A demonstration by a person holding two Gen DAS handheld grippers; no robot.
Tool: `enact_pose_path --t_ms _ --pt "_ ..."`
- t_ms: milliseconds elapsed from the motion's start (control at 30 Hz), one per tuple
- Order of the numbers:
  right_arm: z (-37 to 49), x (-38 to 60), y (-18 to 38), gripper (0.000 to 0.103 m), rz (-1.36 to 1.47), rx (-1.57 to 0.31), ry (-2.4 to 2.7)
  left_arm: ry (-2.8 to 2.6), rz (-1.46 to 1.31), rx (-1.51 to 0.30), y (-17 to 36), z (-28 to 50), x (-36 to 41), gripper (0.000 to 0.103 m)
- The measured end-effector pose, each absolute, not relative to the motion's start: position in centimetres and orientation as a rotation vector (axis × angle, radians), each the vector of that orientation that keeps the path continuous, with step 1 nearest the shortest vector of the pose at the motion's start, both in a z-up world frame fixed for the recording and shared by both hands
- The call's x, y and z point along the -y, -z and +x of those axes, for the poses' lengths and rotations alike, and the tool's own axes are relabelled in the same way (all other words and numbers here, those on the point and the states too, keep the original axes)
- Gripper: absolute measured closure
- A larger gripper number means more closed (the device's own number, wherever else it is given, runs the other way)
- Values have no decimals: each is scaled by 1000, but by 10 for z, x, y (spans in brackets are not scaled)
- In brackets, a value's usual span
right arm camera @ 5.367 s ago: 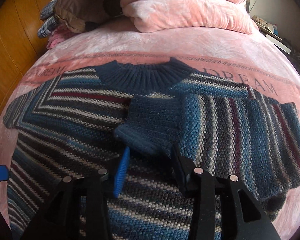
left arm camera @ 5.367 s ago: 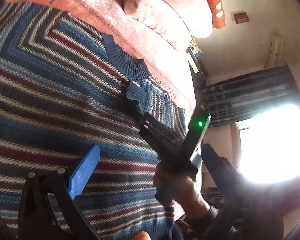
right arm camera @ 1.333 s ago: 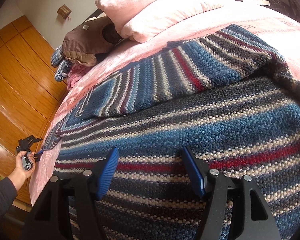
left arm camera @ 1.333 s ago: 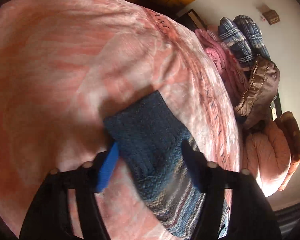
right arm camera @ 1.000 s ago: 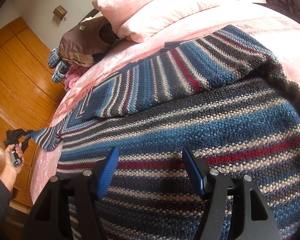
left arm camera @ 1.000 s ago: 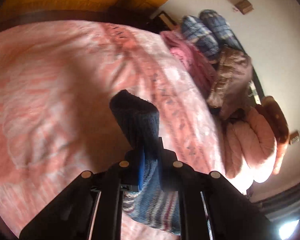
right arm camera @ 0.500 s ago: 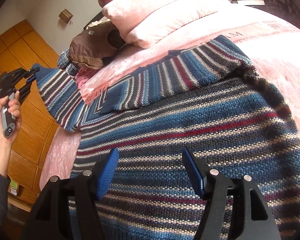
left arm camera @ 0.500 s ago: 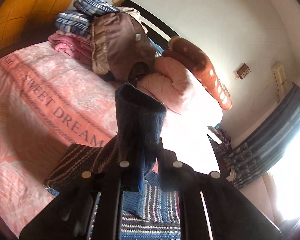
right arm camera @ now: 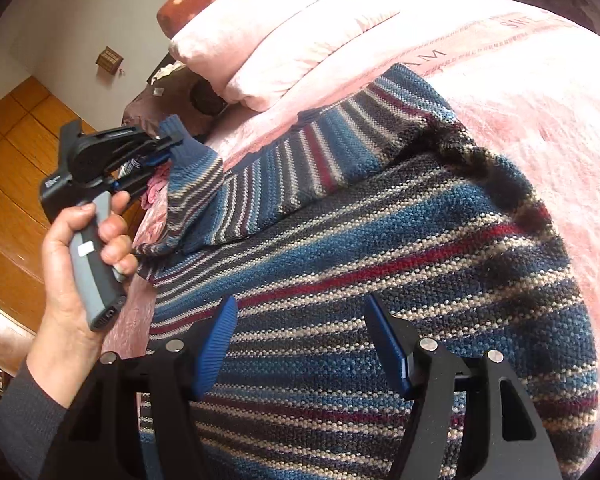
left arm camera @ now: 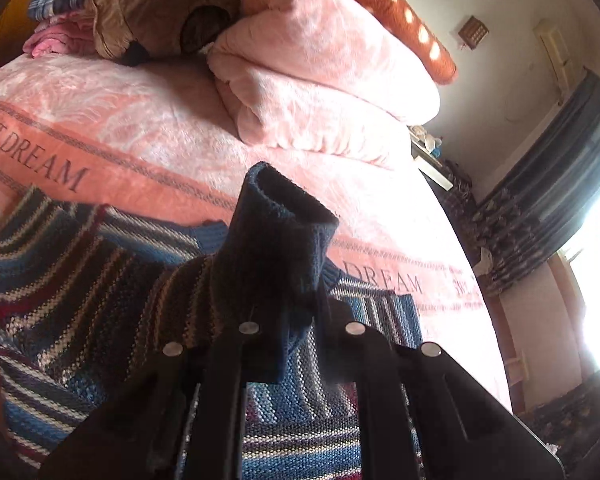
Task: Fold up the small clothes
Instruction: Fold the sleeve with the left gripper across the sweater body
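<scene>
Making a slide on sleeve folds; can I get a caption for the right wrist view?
Left gripper lifts the sweater's cuff above the bed while the open right gripper hovers over the sweater.

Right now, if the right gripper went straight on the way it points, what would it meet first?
Most likely the striped sweater. The right gripper is open, its fingers hovering over the sweater body, which fills the view ahead. Depth is unclear, so I can't tell how close it is.

The sweater is coarse, matt knit wool. The blanket looks plush and faintly shiny; the wardrobe is glossy wood.
</scene>
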State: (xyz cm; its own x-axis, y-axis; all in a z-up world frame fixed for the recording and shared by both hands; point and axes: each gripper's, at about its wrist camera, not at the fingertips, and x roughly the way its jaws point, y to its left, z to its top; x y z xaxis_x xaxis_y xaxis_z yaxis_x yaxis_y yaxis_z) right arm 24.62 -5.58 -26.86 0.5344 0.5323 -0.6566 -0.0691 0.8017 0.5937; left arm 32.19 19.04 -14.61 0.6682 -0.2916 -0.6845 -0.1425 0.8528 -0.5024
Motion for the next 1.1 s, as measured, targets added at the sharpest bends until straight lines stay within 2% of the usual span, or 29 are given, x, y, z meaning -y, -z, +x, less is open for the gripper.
enact_pose_path --t_ms 133,200,267,333,367,467,533,633,767,933,1033,1100 --pt "249 62 270 36 561 -947 -367 109 -518 -917 182 330 -160 94" --pt "250 63 270 36 565 -944 -357 135 -477 -958 197 334 -145 90" --pt "253 66 267 34 575 -942 -345 173 -456 -1013 212 335 -136 71" --pt "260 70 260 32 601 -931 -350 210 -438 -1042 219 329 -133 63" --pt "267 73 256 31 626 -924 -361 218 -437 -1041 218 322 -136 53" --pt "306 80 251 31 740 -949 -421 244 -501 -1025 207 289 -161 31" --pt "346 77 257 31 811 -1008 -480 257 -551 -1025 200 258 -181 26" --pt "411 60 289 42 971 -1172 -563 270 -595 -1027 199 205 -205 16" --pt "461 36 325 44 963 -1332 -523 257 -689 -989 215 149 -237 13" --pt "479 12 329 50 891 -1351 -522 280 -795 -954 228 145 -262 13" --pt "490 -2 325 62 847 -1364 -512 290 -867 -972 242 143 -273 13" --pt "497 -12 315 82 774 -1359 -496 290 -893 -979 245 138 -277 13"
